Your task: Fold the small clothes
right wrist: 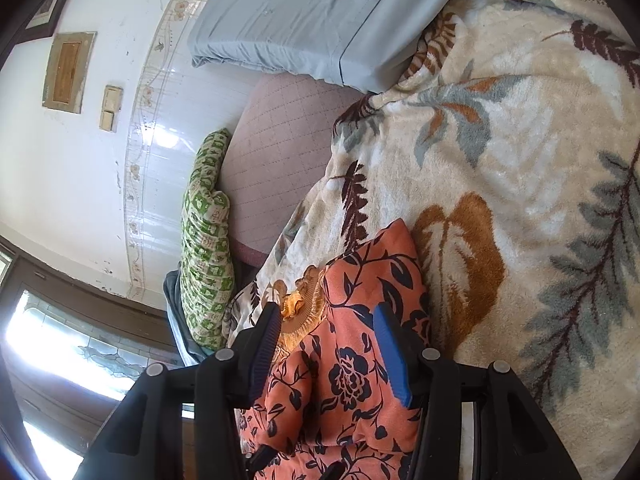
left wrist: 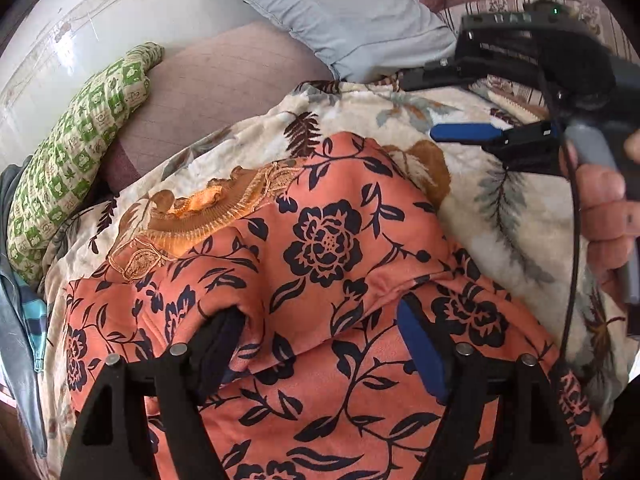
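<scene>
The orange floral garment (left wrist: 328, 248) lay bunched on the cream leaf-patterned blanket (left wrist: 492, 208), its gold-embroidered neckline (left wrist: 200, 216) turned toward the green patterned pillow (left wrist: 76, 168) at the blanket's far edge. The left gripper (left wrist: 324, 344) hung right over the garment, jaws spread wide. Folds of the orange cloth rose between the fingers, and the left finger sat half sunk in a fold, but neither pad pressed in — it gripped nothing.

The right gripper (right wrist: 328, 348) stood by the garment's neckline end, also released, its blue pads (right wrist: 390, 352) partway apart with cloth under and between them and a gap on each side. From the left wrist view this same tool showed beyond the garment, above the blanket, with a person's hand (left wrist: 600, 204) around its grey handle.

Past the blanket, a pale blue pillow (right wrist: 320, 20) lay on the pink quilted mattress (right wrist: 280, 152) against the white tiled wall (right wrist: 100, 160). The green pillow lay along that wall.
</scene>
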The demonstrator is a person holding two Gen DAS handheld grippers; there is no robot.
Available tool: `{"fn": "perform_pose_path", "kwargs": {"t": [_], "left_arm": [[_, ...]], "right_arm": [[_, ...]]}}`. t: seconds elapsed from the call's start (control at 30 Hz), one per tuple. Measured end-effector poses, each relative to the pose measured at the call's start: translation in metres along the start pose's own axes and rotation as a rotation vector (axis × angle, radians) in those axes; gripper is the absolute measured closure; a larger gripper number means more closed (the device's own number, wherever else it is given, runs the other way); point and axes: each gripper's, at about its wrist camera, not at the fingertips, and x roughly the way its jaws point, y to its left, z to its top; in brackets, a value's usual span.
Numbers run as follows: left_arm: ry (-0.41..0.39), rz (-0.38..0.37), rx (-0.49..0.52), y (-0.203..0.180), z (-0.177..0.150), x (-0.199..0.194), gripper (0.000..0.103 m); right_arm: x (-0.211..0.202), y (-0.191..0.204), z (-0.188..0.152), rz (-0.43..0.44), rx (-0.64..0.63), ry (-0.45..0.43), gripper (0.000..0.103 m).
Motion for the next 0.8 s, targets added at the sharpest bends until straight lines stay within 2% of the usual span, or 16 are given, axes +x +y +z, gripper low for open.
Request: {"fn": "perform_pose_path", "kwargs": {"t": [0.1,0.17,0.23,0.3,0.37,0.43,0.47,0.5,0.53,0.67,0.73,0.8], "left_arm": [[-0.042,-0.055,-0.031,0.012,0.011,-0.014,0.019],[-0.064,-0.057,-0.045,0.014,0.023,-0.017,0.018],[-0.123,-0.09,-0.044,0.009,0.034,-0.026,0.018],[-0.161,-0.073,0.064,-0.013,0.039,-0.031,0.014],[-0.102,0.014,0.223,-0.037,0.038,-0.021,0.013],[0.026,0.1,0.34,-0.046,0.029,0.003,0.013],[0.101,0.141,0.362,-0.042,0.023,0.017,0.013],[0.137,0.151,0.344,-0.033,0.018,0.024,0.013],[0.139,0.123,0.29,-0.019,0.013,0.023,0.013],[0.035,-0.093,-0.019,0.05,0.004,-0.016,0.013],[-0.021,-0.113,-0.136,0.083,-0.009,-0.034,0.013],[-0.043,-0.113,-0.247,0.117,-0.025,-0.044,0.013]], "right_arm": [[-0.001,0.006,-0.003,-0.016,-0.032,-0.009,0.051],[-0.002,0.011,-0.005,-0.023,-0.051,-0.016,0.051],[-0.006,0.011,-0.005,-0.012,-0.046,-0.03,0.051],[-0.012,0.008,-0.002,-0.006,-0.032,-0.05,0.051],[-0.018,0.003,0.001,-0.009,-0.022,-0.073,0.051],[-0.022,-0.003,0.006,-0.012,-0.002,-0.087,0.051],[-0.024,-0.006,0.008,-0.011,0.01,-0.09,0.051],[-0.024,-0.008,0.009,-0.011,0.02,-0.091,0.051],[-0.025,-0.01,0.011,-0.01,0.026,-0.09,0.051],[-0.022,-0.006,0.011,-0.011,0.004,-0.07,0.051],[-0.017,-0.002,0.008,-0.014,-0.014,-0.05,0.051],[-0.008,0.003,0.003,-0.013,-0.034,-0.003,0.051]]}}
